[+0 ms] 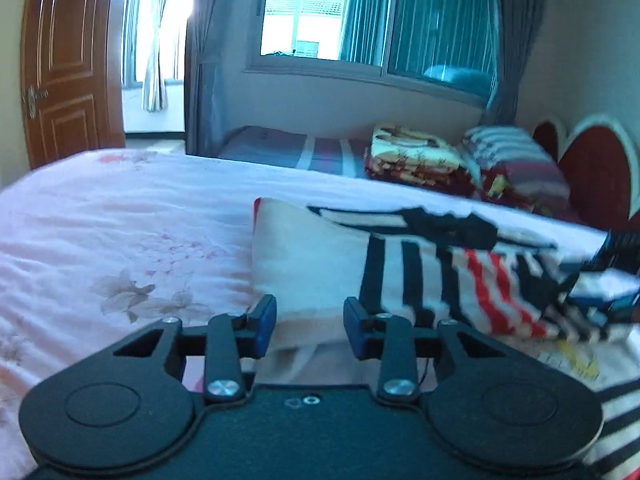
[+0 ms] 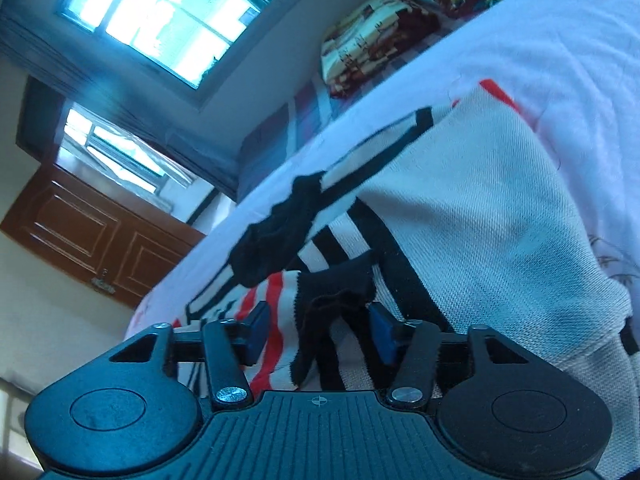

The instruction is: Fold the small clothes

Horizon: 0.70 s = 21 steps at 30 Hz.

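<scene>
Striped sweater (image 1: 420, 264) lies partly folded on the pink bedspread (image 1: 120, 232); left gripper (image 1: 310, 326) and right gripper (image 2: 320, 330) stand part-open, gripping nothing; folds remain.

Bedroom, daylit — bright window (image 1: 320, 12) with grey curtains (image 1: 200, 60) on the far wall. Brown panelled door (image 1: 68, 60) open at left. Bed under pink floral sheet (image 1: 120, 220); folded blankets (image 1: 416, 156) near red headboard (image 1: 592, 172).
</scene>
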Available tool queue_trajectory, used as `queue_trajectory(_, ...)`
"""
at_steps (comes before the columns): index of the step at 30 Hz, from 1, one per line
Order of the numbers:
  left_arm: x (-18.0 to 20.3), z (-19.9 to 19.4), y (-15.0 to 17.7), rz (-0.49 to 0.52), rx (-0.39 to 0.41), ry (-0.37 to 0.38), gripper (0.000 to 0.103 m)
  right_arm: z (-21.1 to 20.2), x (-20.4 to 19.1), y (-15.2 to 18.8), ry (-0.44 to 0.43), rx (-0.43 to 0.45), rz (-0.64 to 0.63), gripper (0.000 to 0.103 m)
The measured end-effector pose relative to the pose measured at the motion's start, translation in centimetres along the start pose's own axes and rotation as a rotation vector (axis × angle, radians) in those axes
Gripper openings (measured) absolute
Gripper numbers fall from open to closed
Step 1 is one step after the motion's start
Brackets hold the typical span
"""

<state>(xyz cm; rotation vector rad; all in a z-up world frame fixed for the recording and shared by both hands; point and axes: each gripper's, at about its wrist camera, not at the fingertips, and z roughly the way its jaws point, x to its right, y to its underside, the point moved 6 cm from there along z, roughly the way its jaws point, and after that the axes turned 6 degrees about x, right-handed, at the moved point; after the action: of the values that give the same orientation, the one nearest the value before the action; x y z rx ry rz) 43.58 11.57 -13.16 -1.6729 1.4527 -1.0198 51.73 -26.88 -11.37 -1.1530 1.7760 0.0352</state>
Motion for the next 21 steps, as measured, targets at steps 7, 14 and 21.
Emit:
queue_trajectory(7,-0.5,5.5,1.0,-0.024,-0.141,0.061,0.032,-1.2,-1.7,0.2,0.038,0.045,-0.161,0.004)
queue_trajectory(14,-0.9,6.1,1.9,0.047,-0.148,0.084,0.031,-1.1,0.0,3.3,0.111,0.037,-0.258,0.004)
queue_trajectory(21,-1.2,5.8,-0.4,0.057,-0.117,0.128,0.043,-5.0,-1.3,0.6,0.119,0.190,-0.293,0.029)
